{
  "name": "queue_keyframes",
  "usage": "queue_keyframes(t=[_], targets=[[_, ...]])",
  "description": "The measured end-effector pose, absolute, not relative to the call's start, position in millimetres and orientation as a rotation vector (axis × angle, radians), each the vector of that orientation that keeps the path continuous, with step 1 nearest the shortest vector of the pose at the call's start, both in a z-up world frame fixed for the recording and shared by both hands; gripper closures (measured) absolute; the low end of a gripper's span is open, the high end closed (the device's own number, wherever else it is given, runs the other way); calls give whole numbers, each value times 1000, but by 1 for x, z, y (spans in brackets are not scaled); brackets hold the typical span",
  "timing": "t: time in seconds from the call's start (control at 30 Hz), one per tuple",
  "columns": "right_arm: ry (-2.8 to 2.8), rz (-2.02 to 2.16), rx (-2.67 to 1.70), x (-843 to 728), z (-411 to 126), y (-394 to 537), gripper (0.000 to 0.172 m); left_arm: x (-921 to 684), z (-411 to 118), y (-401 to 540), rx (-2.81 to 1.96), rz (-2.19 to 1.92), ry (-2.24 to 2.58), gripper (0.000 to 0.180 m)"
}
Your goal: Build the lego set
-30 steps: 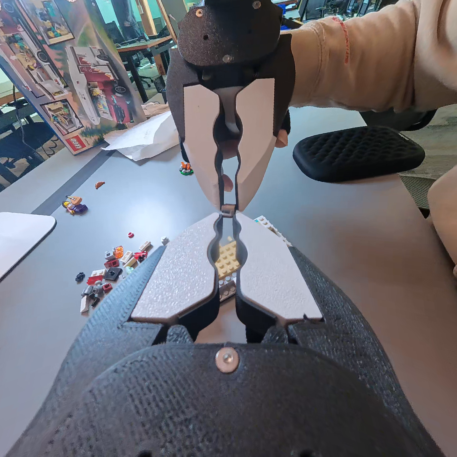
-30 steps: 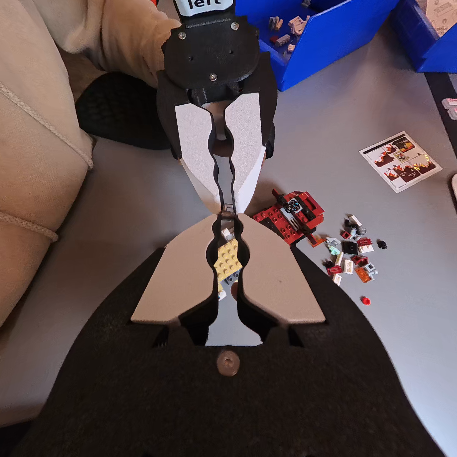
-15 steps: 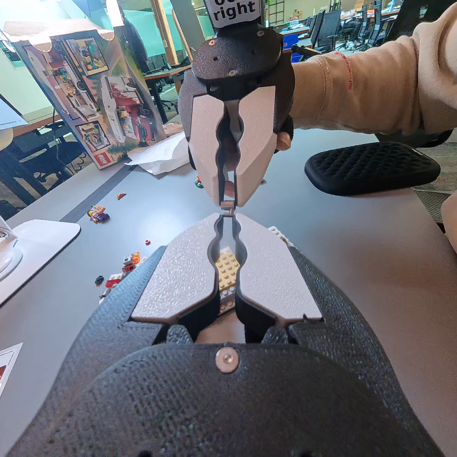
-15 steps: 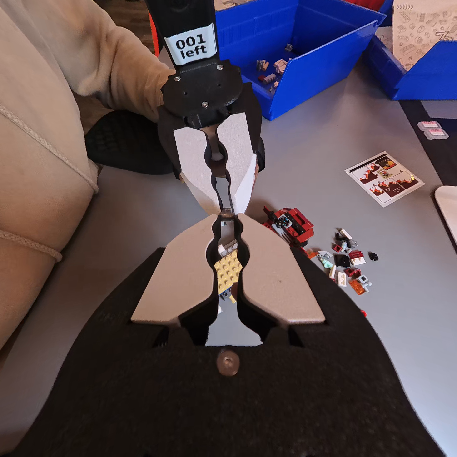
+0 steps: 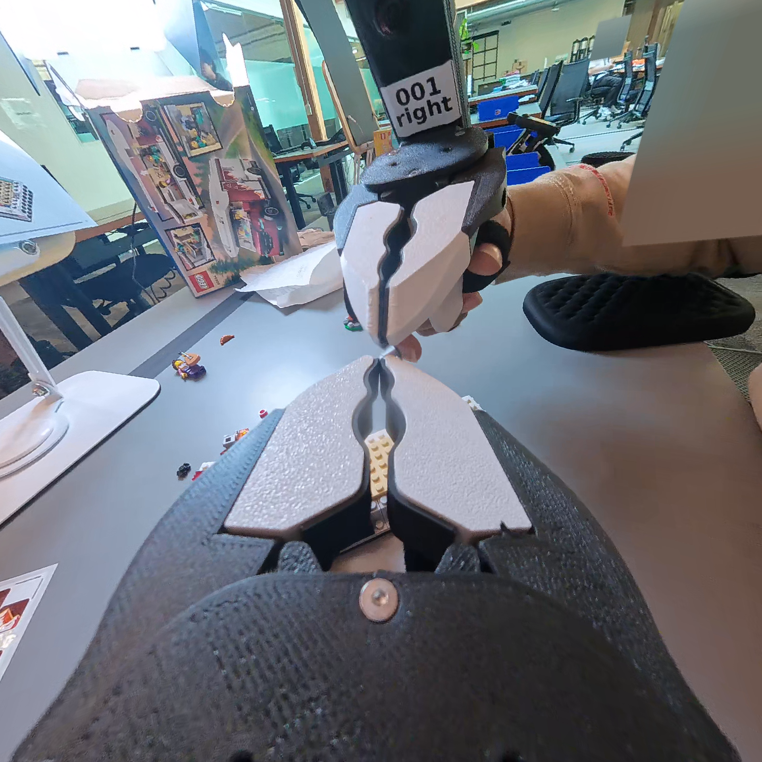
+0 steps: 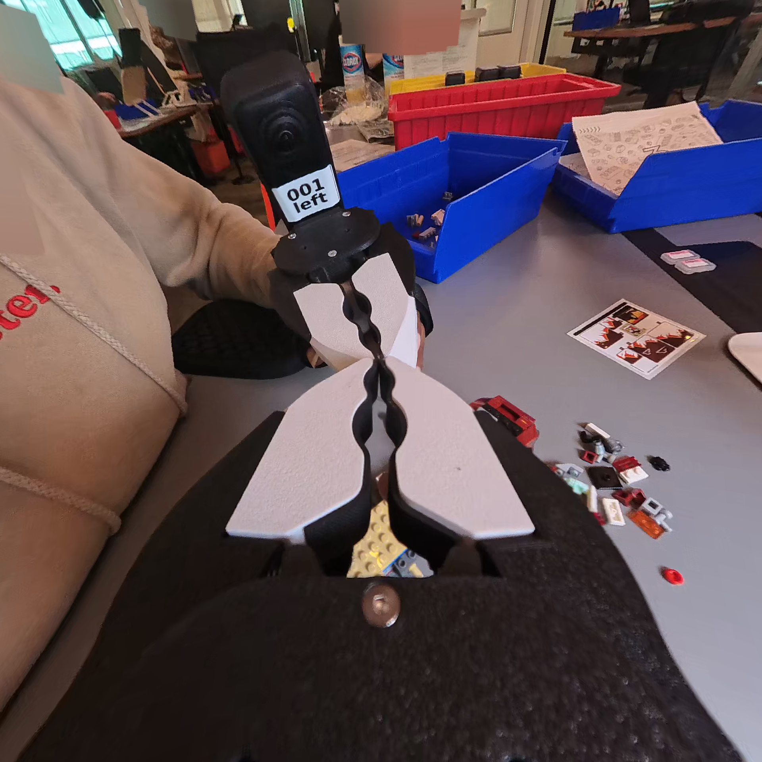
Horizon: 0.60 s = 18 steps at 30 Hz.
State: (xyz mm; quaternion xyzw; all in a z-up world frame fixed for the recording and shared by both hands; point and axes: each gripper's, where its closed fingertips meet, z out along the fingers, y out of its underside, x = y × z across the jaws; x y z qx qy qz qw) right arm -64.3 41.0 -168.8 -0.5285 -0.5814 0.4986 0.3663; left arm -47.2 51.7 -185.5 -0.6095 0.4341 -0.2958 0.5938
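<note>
In the left wrist view my left gripper (image 5: 379, 362) is shut, its pads meeting at the tip. My right gripper (image 5: 385, 344) points down at it, tip to tip, and is shut too. A tiny grey sliver (image 5: 388, 352) shows where the tips meet; I cannot tell what it is or whether either gripper holds it. In the right wrist view my right gripper (image 6: 378, 365) is shut against the tip of the left gripper (image 6: 376, 354), with nothing visible between the pads. A tan studded plate (image 5: 379, 457) lies on the grey table below, and also shows in the right wrist view (image 6: 377, 544).
A red brick build (image 6: 507, 416) and several loose small pieces (image 6: 614, 486) lie to the right. Nearby are a sticker sheet (image 6: 635, 336), blue bins (image 6: 474, 214), a set box (image 5: 198, 185), a white stand base (image 5: 74, 412) and a black armrest (image 5: 635, 309). Both grippers' tips are close together, under 4 cm apart.
Both grippers rose and tilted up from the table. Both held a small grey piece between their tips with the jaws slightly apart. Now both jaws are shut and only a sliver shows.
</note>
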Motion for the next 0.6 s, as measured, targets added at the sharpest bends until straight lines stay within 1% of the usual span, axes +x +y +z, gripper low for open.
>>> queue_keyframes(t=[0.2, 0.3, 0.47, 0.6], targets=[[-1443, 1293, -1415, -52, -172, 53, 169, -54, -188, 57, -1438, -678, 991, 180], [-1444, 1153, -1485, -32, -179, 69, 166, -60, -189, 62, -1455, -656, 972, 180], [-1491, 770, -1659, 31, -210, 103, 163, -64, -195, 67, -1472, -635, 969, 177], [-1666, 697, -1862, 85, -253, 81, 161, -62, -204, 68, -1490, -637, 991, 175]])
